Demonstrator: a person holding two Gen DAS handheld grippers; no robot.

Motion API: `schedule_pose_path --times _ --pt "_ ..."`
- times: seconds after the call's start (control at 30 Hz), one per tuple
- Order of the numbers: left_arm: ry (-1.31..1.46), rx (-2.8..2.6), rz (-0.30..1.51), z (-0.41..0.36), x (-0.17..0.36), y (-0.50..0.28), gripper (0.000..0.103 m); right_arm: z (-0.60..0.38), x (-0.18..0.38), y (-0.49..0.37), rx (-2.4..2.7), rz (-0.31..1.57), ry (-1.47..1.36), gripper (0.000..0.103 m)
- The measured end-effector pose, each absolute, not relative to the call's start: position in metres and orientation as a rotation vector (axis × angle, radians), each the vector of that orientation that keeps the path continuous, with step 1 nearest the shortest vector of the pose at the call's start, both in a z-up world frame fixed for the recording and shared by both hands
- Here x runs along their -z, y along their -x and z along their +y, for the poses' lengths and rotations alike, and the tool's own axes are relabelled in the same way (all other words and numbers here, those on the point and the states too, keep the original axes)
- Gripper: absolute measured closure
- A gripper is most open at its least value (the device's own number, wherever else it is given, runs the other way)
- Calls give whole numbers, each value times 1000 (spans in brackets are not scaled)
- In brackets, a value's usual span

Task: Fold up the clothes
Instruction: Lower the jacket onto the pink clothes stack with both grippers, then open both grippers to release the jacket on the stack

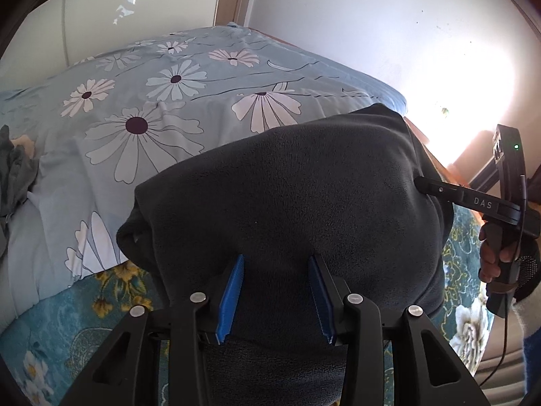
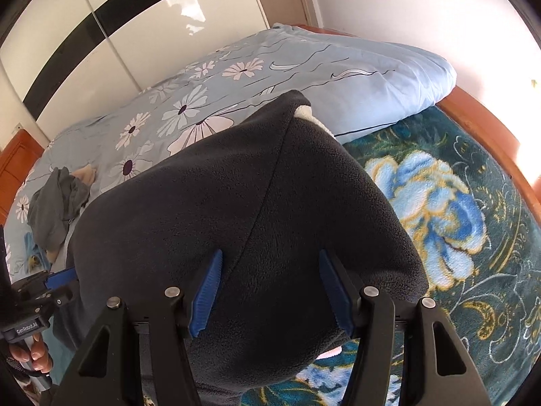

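A dark grey fleece garment (image 1: pixel 287 186) lies folded on the bed and fills the middle of both views; its white lining (image 2: pixel 306 113) peeks out at the far corner. My left gripper (image 1: pixel 276 258) hovers over its near edge, open, blue pads apart, with fleece under them and nothing pinched. Over the garment's right part my right gripper (image 2: pixel 270 253) also stands open, wider, with fleece showing between its pads. In the left wrist view, one finger of the right gripper (image 1: pixel 436 189) rests at the garment's right edge. The left gripper (image 2: pixel 50 280) shows at the left edge of the right wrist view.
A light blue daisy-print duvet (image 1: pixel 152 101) lies behind the garment. A teal floral blanket (image 2: pixel 456 203) covers the bed's near and right side. A crumpled grey garment (image 2: pixel 57 203) sits far left. A wooden bed frame (image 2: pixel 473 115), white wall and glossy wardrobe (image 2: pixel 135 34) surround the bed.
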State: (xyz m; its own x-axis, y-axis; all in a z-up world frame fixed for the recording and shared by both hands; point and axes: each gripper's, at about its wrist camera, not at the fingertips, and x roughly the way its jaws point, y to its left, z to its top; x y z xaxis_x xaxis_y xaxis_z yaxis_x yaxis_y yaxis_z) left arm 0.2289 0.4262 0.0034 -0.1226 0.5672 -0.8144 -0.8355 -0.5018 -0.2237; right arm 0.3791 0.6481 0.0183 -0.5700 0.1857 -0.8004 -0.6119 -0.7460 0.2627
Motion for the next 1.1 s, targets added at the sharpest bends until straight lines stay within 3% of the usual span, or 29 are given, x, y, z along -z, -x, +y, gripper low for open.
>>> schedule_pose_path --times 0.1,0.17,0.27,0.43,0.7,0.83,0.9,1.03,1.1 --pt "1086 -1819 351 420 -18 -235 58 636 -34 -383 -2306 695 1064 42" --pt "1047 -1845 338 411 -27 -243 48 619 -44 -389 -2328 662 1028 42" --pt "1032 -1835 321 394 -28 -260 41 591 -49 -396 -2328 585 1016 42" --pt "1046 -1786 326 373 -19 -286 36 545 -43 -407 -2325 550 1036 42" --pt "1114 -1753 363 354 11 -308 1 499 -15 -413 -2283 539 1136 42" --pt "1130 -1766 384 348 25 -315 0 492 -4 -413 -2263 556 1153 42" --pt "1140 -1784 388 346 31 -315 0 491 -1 -413 -2256 570 1152 35" --pt "1171 -1798 374 345 36 -310 0 484 5 -413 -2250 581 1162 32" --pt "1178 -1806 371 346 37 -307 0 480 8 -413 -2248 584 1169 24"
